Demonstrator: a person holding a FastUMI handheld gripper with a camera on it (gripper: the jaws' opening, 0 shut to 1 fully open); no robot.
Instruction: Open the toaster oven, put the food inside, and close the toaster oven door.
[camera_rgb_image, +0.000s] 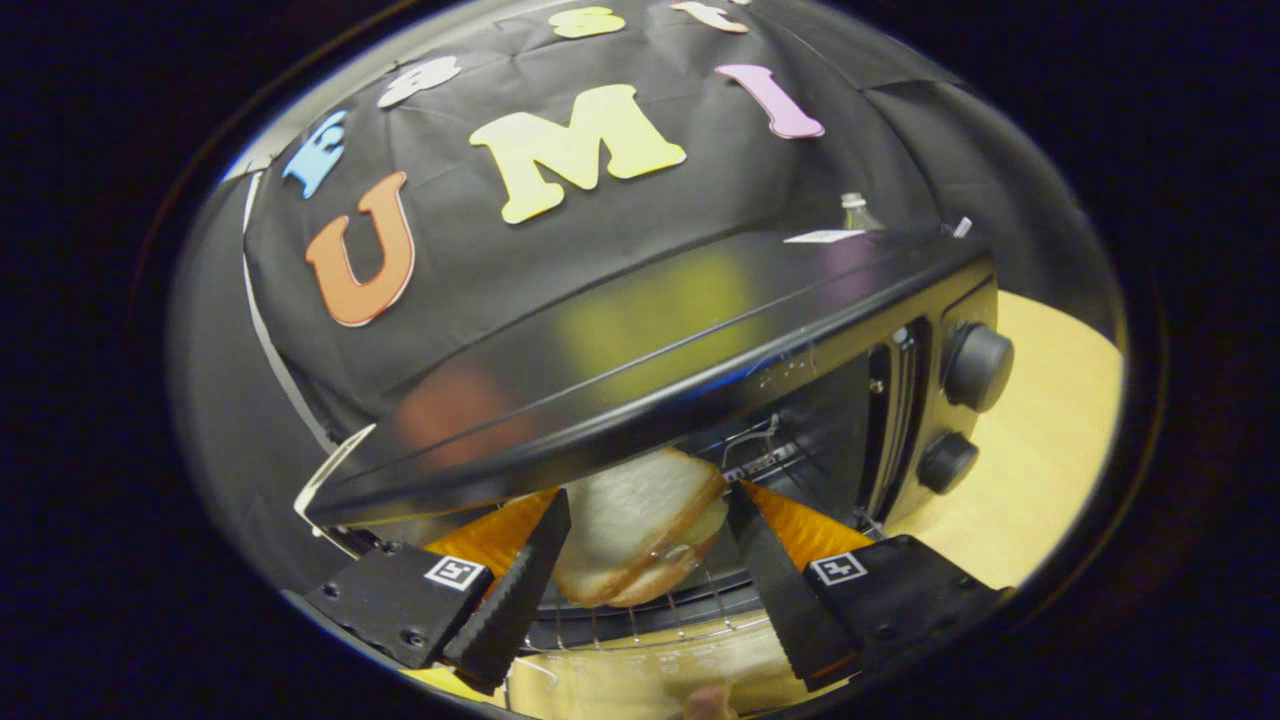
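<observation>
The sandwich (640, 525), two slices of pale bread with a brown crust and a filling between, sits between the two fingers of the gripper (640, 530), at the mouth of the toaster oven (700, 330) and just above the wire rack (650, 625) that shows below it. The fingers are spread to either side of the bread; the left finger's tip lies against its edge and the right finger's tip sits close at its far corner, but I cannot tell whether both are pressing on it. The oven is a glossy black box, seen tilted from here, its top surface catching blurred reflections of colour. Its door is open, and the cavity behind the sandwich is dark, with bits of metal wire visible on the right inside wall. On the oven's right-hand panel are two round black knobs, the upper knob (978, 366) larger and the lower knob (946, 462) smaller. The oven stands on a light wooden table (1040, 450). Behind the oven, at its far right corner, the top of a clear bottle (857, 211) pokes up.
</observation>
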